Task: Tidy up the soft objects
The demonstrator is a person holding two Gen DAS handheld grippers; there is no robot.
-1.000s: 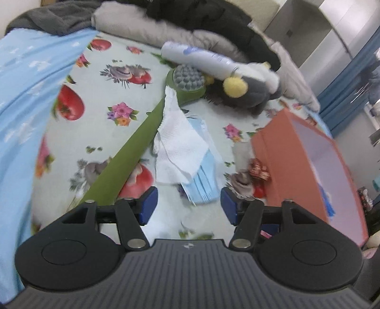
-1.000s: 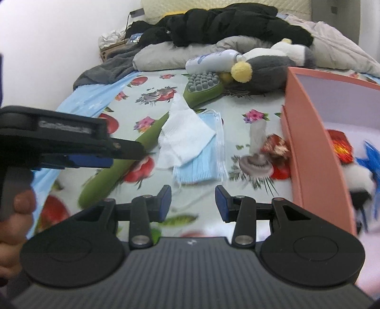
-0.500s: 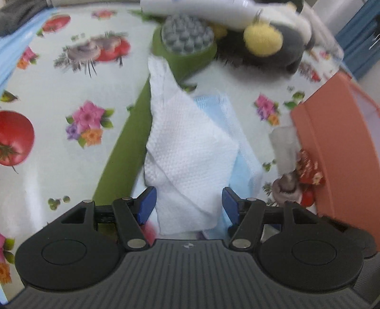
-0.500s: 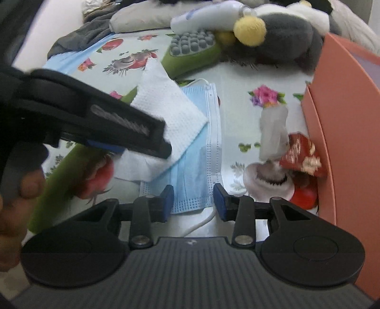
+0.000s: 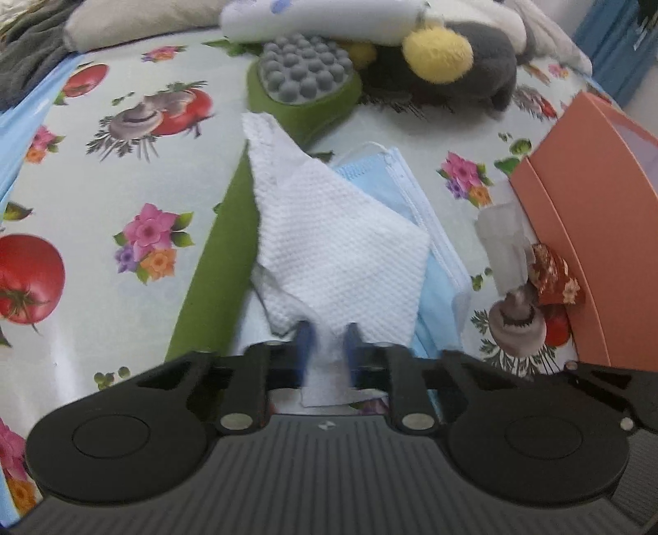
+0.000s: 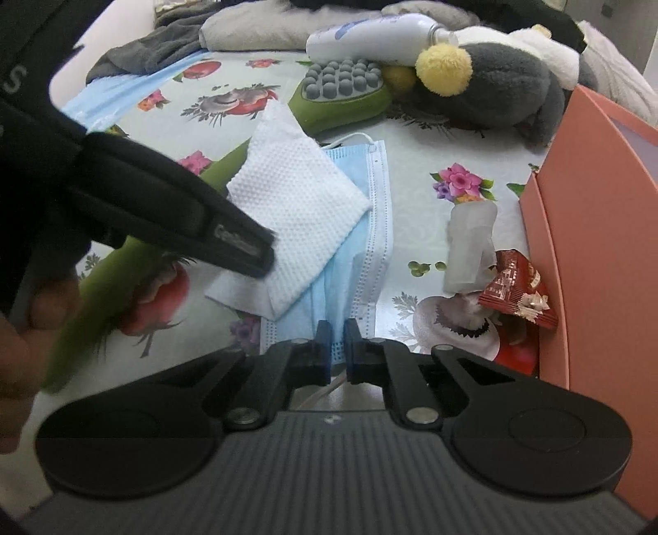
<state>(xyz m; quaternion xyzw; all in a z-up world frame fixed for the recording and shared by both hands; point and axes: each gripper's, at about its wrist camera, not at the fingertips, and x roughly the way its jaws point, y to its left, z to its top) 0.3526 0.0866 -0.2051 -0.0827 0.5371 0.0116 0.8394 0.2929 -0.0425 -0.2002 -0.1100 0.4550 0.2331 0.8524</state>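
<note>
both grippers have dropped in close over the pile on the flowered sheet (image 5: 103, 173) since a second ago, and both sets of jaws have just been closing. left gripper (image 5: 327, 341) now has its blue pads pinched narrow on the near corner of the white tissue (image 5: 329, 247), with a fold of it bunched up between them. right gripper (image 6: 334, 335) has its pads squeezed onto the near edge of the blue face mask (image 6: 357, 230), and the mask's pleats run straight up into the gap.

tissue lies on top of the mask, overlapping its left part, and both rest partly across the long green massage brush (image 5: 304, 88) with the grey nubs. behind that sit a white bottle (image 6: 370, 35) lying on its side and a grey plush toy (image 6: 506, 86) with a yellow pompom.

off to the right stands the orange box (image 6: 596, 230). from these views i can only see its outer wall and a sliver of pale lining, so i cannot tell what is in it. just outside that wall, on the sheet, lie a red wrapper (image 6: 518, 288) and a small cloudy plastic packet (image 6: 471, 243), touching each other.
</note>
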